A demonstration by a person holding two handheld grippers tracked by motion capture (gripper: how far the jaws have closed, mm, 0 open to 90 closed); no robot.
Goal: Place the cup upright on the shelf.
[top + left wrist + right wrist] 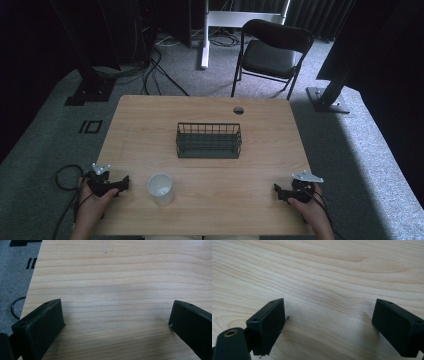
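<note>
A pale wooden table (150,120) stood on grey carpet, a black folding chair (270,52) behind it. At the near left edge the left gripper (124,182) rested, jaws spread wide over bare wood. Just beside it stood a white cup (160,189), upright; farther back sat a dark wire basket (208,140). At the near right, the right gripper (276,191) lay likewise gaping, holding nothing.

Dim, soft high view with dark surroundings; gripper views brighter, jaws blurred.
</note>
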